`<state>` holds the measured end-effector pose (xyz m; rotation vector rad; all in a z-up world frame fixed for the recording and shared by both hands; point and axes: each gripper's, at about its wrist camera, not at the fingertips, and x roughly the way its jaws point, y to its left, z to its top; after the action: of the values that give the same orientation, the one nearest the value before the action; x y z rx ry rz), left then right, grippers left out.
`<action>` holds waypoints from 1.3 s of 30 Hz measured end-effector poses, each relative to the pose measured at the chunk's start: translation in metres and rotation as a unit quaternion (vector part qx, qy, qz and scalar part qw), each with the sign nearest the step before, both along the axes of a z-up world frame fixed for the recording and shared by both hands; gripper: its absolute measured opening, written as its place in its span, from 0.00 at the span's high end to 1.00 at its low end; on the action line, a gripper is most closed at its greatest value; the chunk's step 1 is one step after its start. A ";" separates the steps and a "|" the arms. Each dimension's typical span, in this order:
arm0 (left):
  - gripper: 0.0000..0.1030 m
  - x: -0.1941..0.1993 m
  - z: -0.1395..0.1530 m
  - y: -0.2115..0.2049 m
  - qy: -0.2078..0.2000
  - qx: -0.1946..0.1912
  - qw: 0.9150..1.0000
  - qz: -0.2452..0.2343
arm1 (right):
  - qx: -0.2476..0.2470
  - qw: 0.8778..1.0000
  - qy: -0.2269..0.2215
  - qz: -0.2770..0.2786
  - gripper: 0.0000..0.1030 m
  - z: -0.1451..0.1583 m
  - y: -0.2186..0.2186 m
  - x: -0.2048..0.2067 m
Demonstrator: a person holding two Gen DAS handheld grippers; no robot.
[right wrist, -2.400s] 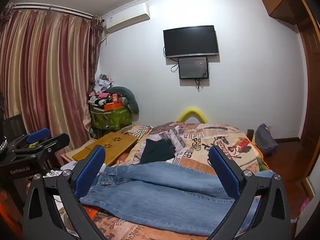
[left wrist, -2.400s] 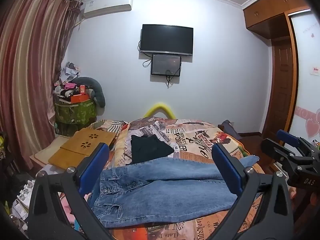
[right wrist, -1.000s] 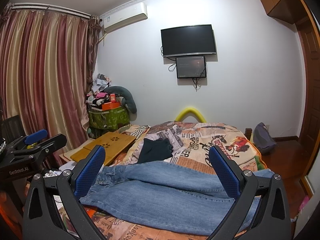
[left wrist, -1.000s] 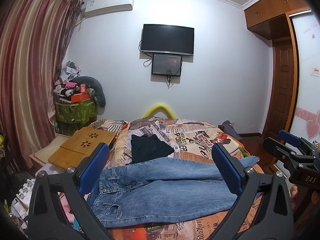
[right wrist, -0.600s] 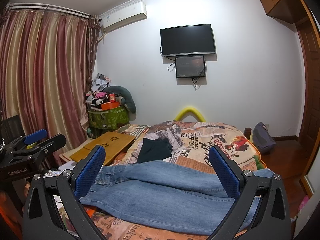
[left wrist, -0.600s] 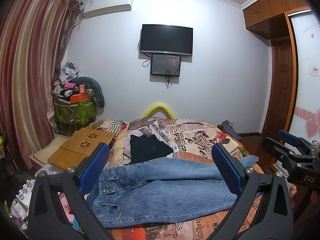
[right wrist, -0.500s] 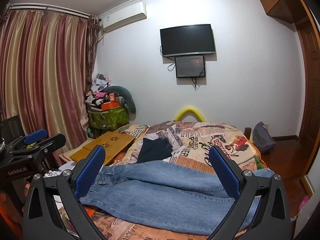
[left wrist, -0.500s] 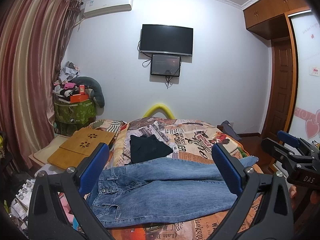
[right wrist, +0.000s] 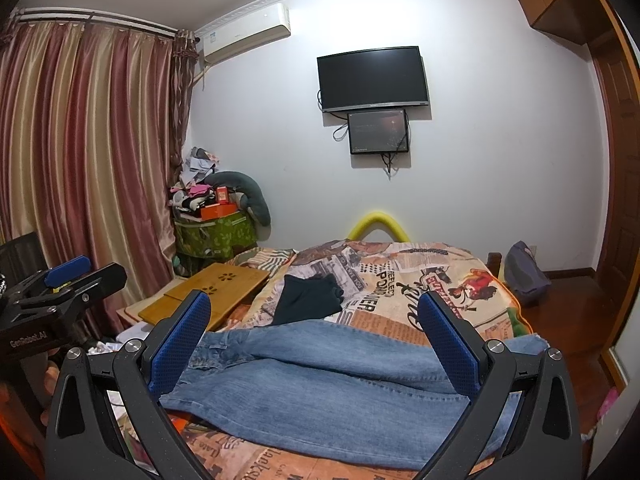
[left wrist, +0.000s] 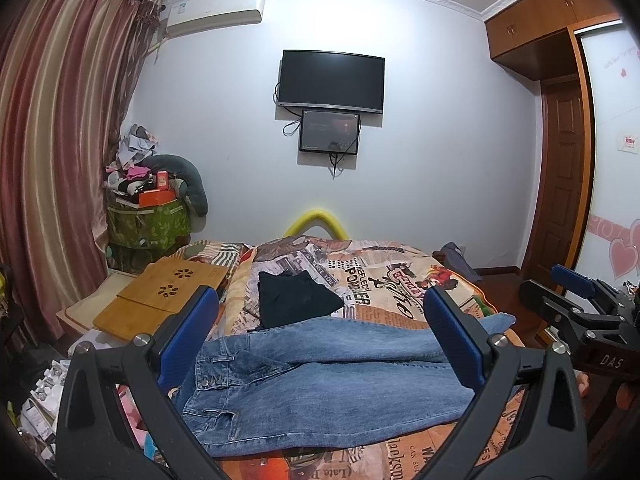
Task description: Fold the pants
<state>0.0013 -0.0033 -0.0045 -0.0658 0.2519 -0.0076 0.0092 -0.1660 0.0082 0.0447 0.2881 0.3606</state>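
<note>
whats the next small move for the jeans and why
Probably lower both open grippers, left gripper toward the waistband, right gripper toward the leg hems. The jeans lie spread flat across the bed, ungripped, both grippers above them.

Your left black two-finger gripper with blue ribbed pads is held level, its fingers pointing straight ahead and spread wide, with nothing between them. One blue pad stands on the left, the other on the right, both tilted outward. Your right black two-finger gripper with blue textured pads takes the same pose: level, fingers wide apart, gripping nothing. The two tools sit side by side at about the same height, well apart. In the left wrist view, a bit of your hand shows beneath the right tool's body; how it grips is hidden.
</note>
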 end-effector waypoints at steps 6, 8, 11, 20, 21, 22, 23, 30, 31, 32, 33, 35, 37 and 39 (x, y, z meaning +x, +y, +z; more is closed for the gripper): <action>0.00 0.003 -0.002 0.002 0.004 0.000 1.000 0.000 | 0.001 1.000 0.007 0.000 0.00 -0.003 -0.001 0.005; 0.00 0.006 -0.004 0.002 0.007 0.000 1.000 0.000 | 0.001 1.000 0.011 0.000 0.00 -0.004 0.000 0.007; 0.00 0.013 -0.007 0.005 0.010 0.005 1.000 0.010 | 0.000 1.000 0.017 0.002 0.00 -0.007 0.001 0.014; 0.00 0.073 -0.034 0.031 0.057 -0.003 0.998 0.019 | -0.031 0.998 0.047 0.000 0.00 -0.028 -0.002 0.070; 0.00 0.085 -0.039 0.038 0.068 -0.006 0.997 0.023 | -0.034 0.998 0.053 0.000 0.00 -0.031 -0.003 0.078; 0.00 0.093 -0.043 0.044 0.076 -0.007 0.997 0.027 | -0.036 0.998 0.060 0.002 0.00 -0.035 -0.004 0.088; 0.00 0.105 -0.048 0.051 0.088 -0.008 0.996 0.032 | -0.038 0.997 0.066 0.004 0.00 -0.038 -0.005 0.097; 0.00 0.198 -0.085 0.107 0.174 0.007 0.982 0.077 | -0.078 0.990 0.114 0.012 0.00 -0.069 -0.006 0.168; 0.00 0.211 -0.092 0.117 0.186 0.003 0.979 0.078 | -0.082 0.988 0.128 0.015 0.00 -0.075 -0.007 0.181; 0.00 0.222 -0.098 0.124 0.196 0.002 0.977 0.079 | -0.081 0.987 0.138 0.018 0.01 -0.080 -0.008 0.190; 0.00 0.236 -0.106 0.134 0.213 0.003 0.973 0.082 | -0.076 0.986 0.149 0.022 0.01 -0.084 -0.010 0.198; 0.00 0.259 -0.123 0.152 0.238 0.006 0.967 0.090 | -0.060 0.982 0.175 0.033 0.01 -0.092 -0.013 0.217; 0.00 0.281 -0.142 0.169 0.270 0.002 0.958 0.098 | -0.054 0.978 0.196 0.045 0.01 -0.102 -0.013 0.237; 0.00 0.301 -0.164 0.186 0.303 -0.017 0.948 0.100 | -0.052 0.973 0.218 0.053 0.01 -0.113 -0.012 0.255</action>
<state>0.3022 0.1826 -0.1682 -0.1281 0.8599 0.2130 0.2638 -0.1785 -0.1045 0.0043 0.7460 0.4403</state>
